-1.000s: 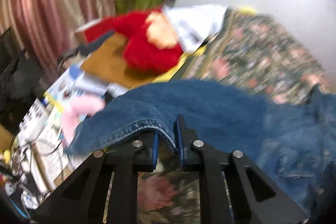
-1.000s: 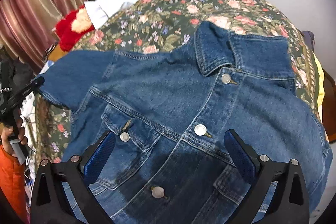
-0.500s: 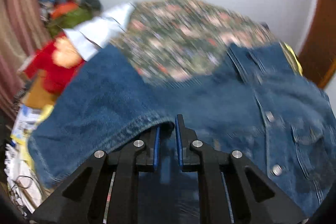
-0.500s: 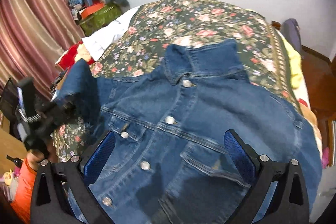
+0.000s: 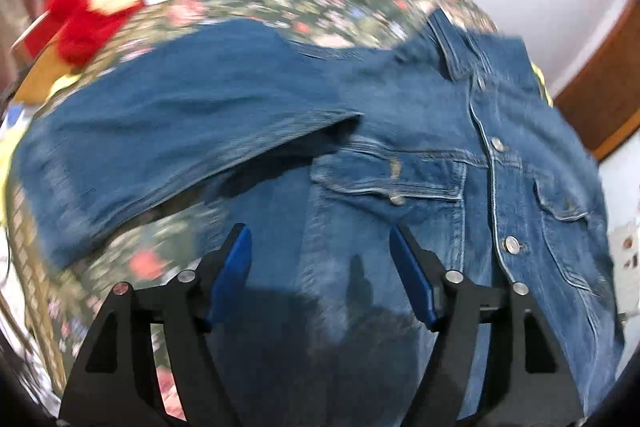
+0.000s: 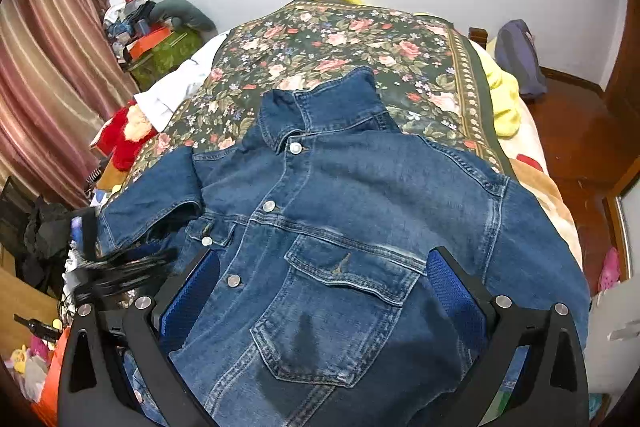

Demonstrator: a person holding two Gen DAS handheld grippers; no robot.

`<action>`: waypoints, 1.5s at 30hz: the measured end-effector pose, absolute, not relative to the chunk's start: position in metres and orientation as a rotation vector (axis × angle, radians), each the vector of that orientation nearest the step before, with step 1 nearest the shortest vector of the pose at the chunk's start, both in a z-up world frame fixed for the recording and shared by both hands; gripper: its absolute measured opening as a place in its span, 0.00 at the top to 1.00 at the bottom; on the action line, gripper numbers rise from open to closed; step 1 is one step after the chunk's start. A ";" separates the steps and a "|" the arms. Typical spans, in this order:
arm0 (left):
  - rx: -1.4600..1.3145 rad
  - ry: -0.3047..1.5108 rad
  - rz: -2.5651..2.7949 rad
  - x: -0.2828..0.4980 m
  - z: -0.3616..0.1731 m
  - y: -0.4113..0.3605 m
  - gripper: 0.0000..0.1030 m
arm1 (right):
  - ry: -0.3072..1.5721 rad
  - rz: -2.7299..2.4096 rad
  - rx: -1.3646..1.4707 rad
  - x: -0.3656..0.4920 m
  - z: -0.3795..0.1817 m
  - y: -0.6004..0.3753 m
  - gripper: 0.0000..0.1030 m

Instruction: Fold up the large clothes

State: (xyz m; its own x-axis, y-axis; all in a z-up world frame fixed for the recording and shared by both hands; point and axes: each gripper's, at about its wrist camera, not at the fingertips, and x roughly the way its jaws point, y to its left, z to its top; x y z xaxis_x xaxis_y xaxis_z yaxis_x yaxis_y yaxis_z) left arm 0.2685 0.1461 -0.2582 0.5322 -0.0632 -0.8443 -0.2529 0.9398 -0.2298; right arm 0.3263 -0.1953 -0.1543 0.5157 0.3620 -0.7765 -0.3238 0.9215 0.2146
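A blue denim jacket point(image 6: 360, 207) lies front up and buttoned on the floral bedspread point(image 6: 340, 47), collar at the far end. Its left sleeve point(image 5: 168, 123) is folded in toward the chest, with the cuff resting near the chest pocket. My left gripper point(image 5: 318, 235) hovers over the jacket's lower front; its jaws are opening and nothing is between them. It shows as a dark blur point(image 6: 120, 267) in the right wrist view. My right gripper point(image 6: 322, 255) stands wide open above the right chest pocket, holding nothing.
A red plush toy point(image 6: 124, 135) and a white cloth point(image 6: 180, 87) lie at the bed's left edge. Behind them are a cluttered green box point(image 6: 168, 51) and a striped curtain point(image 6: 48, 67). A yellow blanket point(image 6: 506, 95) and wooden floor point(image 6: 568, 131) are on the right.
My left gripper carried the sleeve cuff rightward over the jacket, then let go and opened. The right gripper drew back and up, still open, so more of the jacket shows.
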 end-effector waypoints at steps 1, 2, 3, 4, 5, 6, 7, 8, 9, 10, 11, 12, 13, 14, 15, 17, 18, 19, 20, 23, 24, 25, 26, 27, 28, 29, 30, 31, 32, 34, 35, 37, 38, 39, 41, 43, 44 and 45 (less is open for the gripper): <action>-0.367 0.999 0.130 0.261 -0.255 0.157 0.30 | 0.945 0.414 0.046 0.326 -0.155 -0.194 0.00; -0.394 0.988 0.155 0.253 -0.252 0.169 0.30 | 0.948 0.417 0.046 0.327 -0.157 -0.194 0.00; -0.428 0.970 0.200 0.241 -0.248 0.186 0.30 | 0.952 0.421 0.049 0.328 -0.158 -0.192 0.00; -0.444 0.960 0.228 0.234 -0.247 0.196 0.30 | 0.958 0.427 0.052 0.329 -0.160 -0.188 0.00; -0.464 0.948 0.265 0.226 -0.247 0.209 0.29 | 0.964 0.433 0.054 0.330 -0.162 -0.185 0.00; -0.488 0.940 0.305 0.219 -0.247 0.224 0.29 | 0.972 0.441 0.056 0.331 -0.164 -0.180 0.00; -0.507 0.939 0.337 0.214 -0.247 0.236 0.29 | 0.976 0.447 0.056 0.332 -0.166 -0.176 0.00; -0.524 0.941 0.367 0.210 -0.249 0.248 0.29 | 0.980 0.453 0.056 0.333 -0.168 -0.172 0.00; -0.541 0.941 0.397 0.208 -0.253 0.259 0.29 | 0.985 0.461 0.055 0.333 -0.169 -0.166 0.00; -0.553 0.942 0.411 0.207 -0.257 0.267 0.29 | 0.990 0.470 0.052 0.333 -0.171 -0.161 0.00; -0.560 0.945 0.415 0.210 -0.262 0.274 0.29 | 0.994 0.478 0.047 0.333 -0.172 -0.154 0.00; -0.564 0.951 0.419 0.214 -0.266 0.280 0.29 | 0.997 0.481 0.041 0.333 -0.173 -0.150 0.00; -0.561 0.959 0.421 0.218 -0.269 0.282 0.30 | 1.000 0.487 0.033 0.332 -0.175 -0.144 0.00; -0.555 0.971 0.418 0.224 -0.273 0.284 0.32 | 1.003 0.492 0.025 0.332 -0.176 -0.139 0.00; -0.544 0.986 0.420 0.232 -0.276 0.284 0.38 | 1.005 0.495 0.019 0.331 -0.177 -0.135 0.00; -0.503 0.990 0.435 0.246 -0.277 0.283 0.45 | 1.020 0.500 0.011 0.330 -0.180 -0.127 0.00; -0.473 0.984 0.441 0.247 -0.275 0.283 0.52 | 1.027 0.502 0.010 0.329 -0.182 -0.126 0.00; -0.425 0.987 0.467 0.250 -0.274 0.281 0.55 | 1.035 0.506 0.009 0.328 -0.185 -0.124 0.00; -0.380 0.991 0.492 0.256 -0.273 0.279 0.62 | 1.042 0.507 0.008 0.327 -0.188 -0.123 0.00; -0.298 0.979 0.519 0.266 -0.263 0.273 0.79 | 1.062 0.503 -0.004 0.324 -0.196 -0.123 0.00; -0.268 0.960 0.515 0.270 -0.254 0.269 0.85 | 1.063 0.500 -0.006 0.324 -0.197 -0.124 0.00; -0.245 0.942 0.507 0.272 -0.245 0.265 0.87 | 1.063 0.495 -0.006 0.323 -0.199 -0.127 0.00; -0.213 0.909 0.488 0.276 -0.229 0.257 0.89 | 1.061 0.492 -0.006 0.322 -0.200 -0.129 0.00; -0.191 0.884 0.476 0.280 -0.218 0.250 0.92 | 1.058 0.488 -0.002 0.323 -0.199 -0.133 0.00; -0.164 0.856 0.463 0.283 -0.204 0.242 0.92 | 1.055 0.486 0.002 0.323 -0.199 -0.136 0.00; -0.139 0.825 0.446 0.287 -0.189 0.233 0.93 | 1.051 0.482 0.007 0.325 -0.198 -0.140 0.00; -0.112 0.787 0.423 0.291 -0.171 0.222 0.94 | 1.045 0.477 0.016 0.326 -0.197 -0.145 0.00; -0.085 0.749 0.398 0.296 -0.154 0.208 0.97 | 1.040 0.474 0.024 0.328 -0.196 -0.149 0.00; -0.065 0.724 0.378 0.299 -0.141 0.198 0.97 | 1.034 0.471 0.035 0.329 -0.194 -0.153 0.00; -0.018 0.657 0.306 0.310 -0.109 0.167 0.97 | 1.021 0.465 0.062 0.332 -0.191 -0.163 0.00; -0.003 0.631 0.263 0.315 -0.096 0.152 0.97 | 1.015 0.462 0.074 0.333 -0.189 -0.168 0.00; 0.023 0.597 0.180 0.324 -0.076 0.123 0.97 | 0.998 0.458 0.107 0.335 -0.185 -0.180 0.00; 0.042 0.582 0.143 0.329 -0.068 0.106 0.97 | 0.991 0.456 0.121 0.335 -0.183 -0.186 0.00; 0.059 0.573 0.106 0.335 -0.063 0.088 0.97 | 0.983 0.453 0.134 0.336 -0.181 -0.191 0.00; 0.078 0.567 0.036 0.343 -0.058 0.063 0.97 | 0.969 0.450 0.160 0.337 -0.178 -0.203 0.00; 0.099 0.575 -0.044 0.353 -0.059 0.030 0.97 | 0.957 0.442 0.179 0.337 -0.175 -0.213 0.00; 0.114 0.587 -0.089 0.360 -0.064 0.012 0.97 | 0.954 0.439 0.184 0.338 -0.174 -0.218 0.00; 0.126 0.604 -0.124 0.365 -0.069 -0.005 0.97 | 0.950 0.434 0.187 0.338 -0.173 -0.223 0.00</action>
State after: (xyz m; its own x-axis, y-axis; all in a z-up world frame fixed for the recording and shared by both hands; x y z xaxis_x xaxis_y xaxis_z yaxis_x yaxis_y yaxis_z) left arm 0.3654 -0.0048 -0.0693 0.8163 -0.0790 -0.5722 0.1527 0.9849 0.0819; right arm 0.3385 -0.2226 -0.1729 0.5037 0.4377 -0.7448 -0.2764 0.8985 0.3411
